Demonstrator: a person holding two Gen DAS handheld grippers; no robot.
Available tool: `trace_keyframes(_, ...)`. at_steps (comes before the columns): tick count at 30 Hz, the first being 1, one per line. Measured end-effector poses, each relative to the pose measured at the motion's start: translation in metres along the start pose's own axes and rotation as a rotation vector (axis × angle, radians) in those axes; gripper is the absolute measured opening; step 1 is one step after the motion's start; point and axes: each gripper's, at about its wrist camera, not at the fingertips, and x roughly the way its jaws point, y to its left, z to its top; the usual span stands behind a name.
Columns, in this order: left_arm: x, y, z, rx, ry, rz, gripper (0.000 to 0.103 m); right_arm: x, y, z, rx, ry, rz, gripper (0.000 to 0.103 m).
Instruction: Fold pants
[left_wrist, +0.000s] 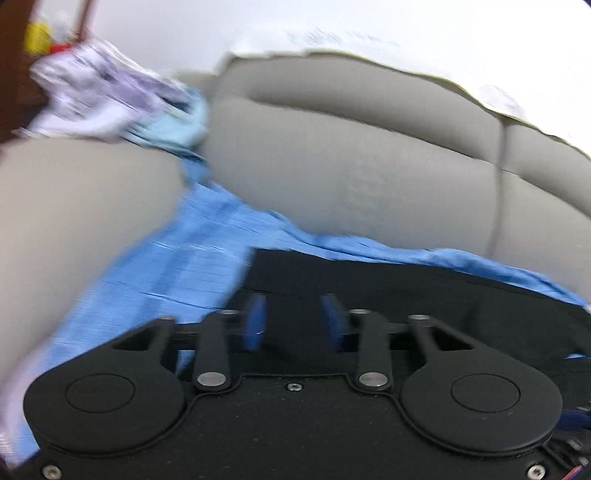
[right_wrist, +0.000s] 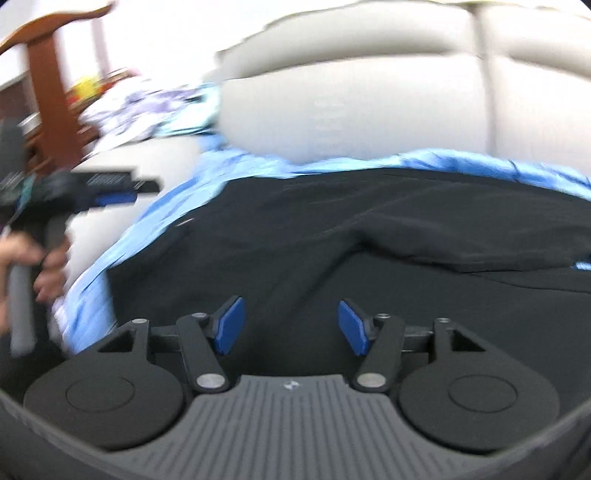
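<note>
Low in the frame, the left gripper hangs over black pants, nothing between its blue pads. Blue cloth runs diagonally under them, beige sofa cushions above, crumpled clothes upper left.

Pants lie on a sheet spread over a sofa.
Its back rises behind them; a clothes pile sits on the armrest at left.

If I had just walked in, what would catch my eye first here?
Probably the black pants spread over a bright blue sheet on the pale sofa. Next, the right gripper in the foreground, its blue pads apart above the dark cloth and holding nothing. Off to the left, a hand holds the left gripper over the sofa arm.
</note>
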Motion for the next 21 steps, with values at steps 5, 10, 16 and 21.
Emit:
trace_keyframes(5, 0.057, -0.030, -0.013, 0.059, 0.080, -0.039, 0.015, 0.048, -0.030, 0.023, 0.098, 0.040, -0.039, 0.021)
trace_keyframes(10, 0.117, -0.026, -0.031, 0.060, 0.165, 0.078, 0.007, 0.103, -0.032, 0.033, 0.082, 0.086, -0.099, 0.017)
trace_keyframes(16, 0.137, -0.012, -0.015, 0.021, 0.161, 0.136, 0.004, 0.136, -0.032, 0.056, 0.033, 0.068, -0.121, 0.028)
trace_keyframes(21, 0.141, 0.001, 0.013, -0.093, 0.163, 0.127, 0.044, 0.139, -0.027, 0.065, -0.027, 0.092, -0.110, 0.038)
